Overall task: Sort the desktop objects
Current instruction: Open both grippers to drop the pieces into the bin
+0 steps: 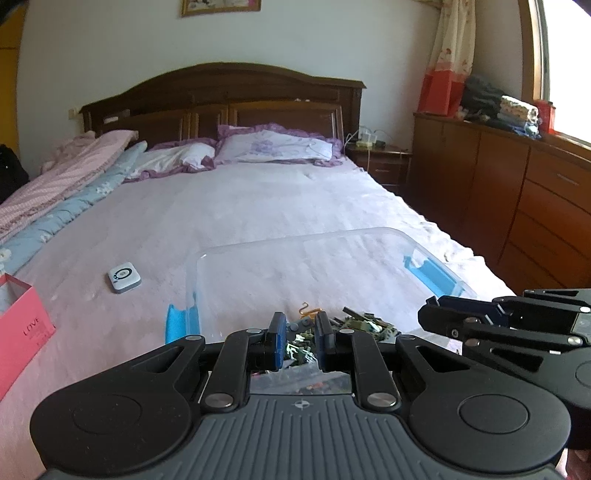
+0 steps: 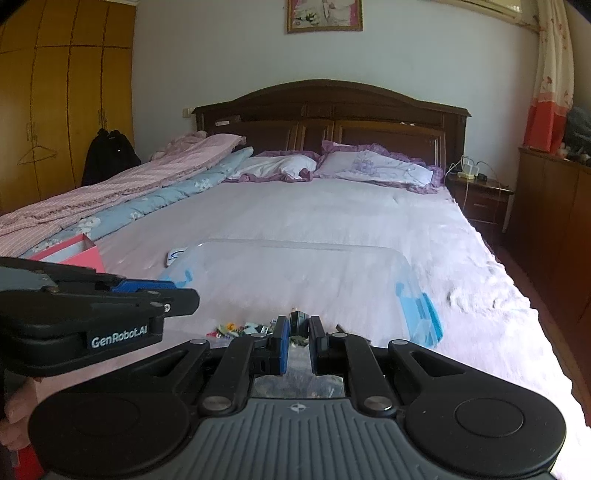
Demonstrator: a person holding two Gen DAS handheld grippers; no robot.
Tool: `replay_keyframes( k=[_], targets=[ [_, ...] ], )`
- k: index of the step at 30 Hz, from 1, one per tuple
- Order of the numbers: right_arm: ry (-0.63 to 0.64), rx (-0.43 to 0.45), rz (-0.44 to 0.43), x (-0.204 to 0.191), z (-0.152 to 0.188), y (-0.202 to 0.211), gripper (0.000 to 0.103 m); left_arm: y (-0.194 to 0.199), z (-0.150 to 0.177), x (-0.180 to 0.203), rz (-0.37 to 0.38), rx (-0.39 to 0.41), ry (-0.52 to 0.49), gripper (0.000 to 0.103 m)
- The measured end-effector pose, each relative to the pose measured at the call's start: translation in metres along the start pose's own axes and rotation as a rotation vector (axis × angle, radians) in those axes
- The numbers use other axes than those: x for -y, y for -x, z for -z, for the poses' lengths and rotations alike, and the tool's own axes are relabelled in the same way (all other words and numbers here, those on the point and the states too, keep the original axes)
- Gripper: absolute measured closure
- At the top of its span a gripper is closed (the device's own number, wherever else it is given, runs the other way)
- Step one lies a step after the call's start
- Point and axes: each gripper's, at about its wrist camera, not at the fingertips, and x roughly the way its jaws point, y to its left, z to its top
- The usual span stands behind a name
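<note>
One clear plastic bin [image 1: 369,240] with two blue latches [image 1: 432,275]. One pink box [image 1: 22,325]. One small white device [image 1: 124,277]. One heap of small toy pieces [image 1: 354,323], too jumbled to count. Two pillows [image 1: 277,146]. Two folded quilts [image 2: 122,195]. One framed picture [image 2: 324,15].

Clear bin [image 1: 369,236] on bed [image 1: 258,199], device [image 1: 124,277] left.

Bed [image 1: 258,206], pillows [image 1: 277,147], wardrobe [image 2: 66,103]
</note>
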Motion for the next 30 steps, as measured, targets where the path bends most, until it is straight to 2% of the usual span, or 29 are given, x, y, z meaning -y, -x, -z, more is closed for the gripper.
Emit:
replay_keyframes(
  k=[6, 11, 15, 17, 21, 23, 25, 29, 30],
  targets=[
    [0.005, -0.012, -0.002, 0.005, -0.017, -0.027, 0.091, -0.018, -0.009, -0.004, -0.009, -0.003, -0.001, 0.085],
    [0.023, -0.033, -0.005, 0.003, -0.028, -0.054, 0.09, -0.04, -0.013, -0.008, -0.015, -0.042, -0.002, 0.084],
    [-0.009, -0.049, -0.015, 0.007, -0.03, -0.067, 0.074, -0.041, -0.011, -0.014, -0.019, -0.044, 0.004, 0.077],
    [-0.004, -0.05, -0.009, 0.007, -0.026, -0.068, 0.073, -0.042, -0.008, -0.016, -0.022, -0.058, 0.006, 0.072],
    [0.01, -0.08, 0.018, 0.008, -0.019, -0.074, 0.071, -0.041, -0.002, -0.019, -0.013, -0.077, 0.019, 0.072],
    [-0.011, -0.077, 0.024, 0.01, -0.016, -0.069, 0.071, -0.034, 0.0, -0.019, 0.001, -0.07, 0.033, 0.067],
    [-0.03, -0.072, 0.024, 0.011, -0.01, -0.06, 0.068, -0.023, 0.005, -0.018, 0.016, -0.054, 0.042, 0.05],
    [-0.046, -0.065, 0.023, 0.012, 0.012, -0.03, 0.056, 0.004, 0.022, -0.011, 0.042, -0.03, 0.015, 0.042],
    [-0.048, -0.065, 0.023, 0.012, 0.02, -0.022, 0.049, 0.01, 0.028, -0.008, 0.041, -0.03, 0.005, 0.037]
  ],
)
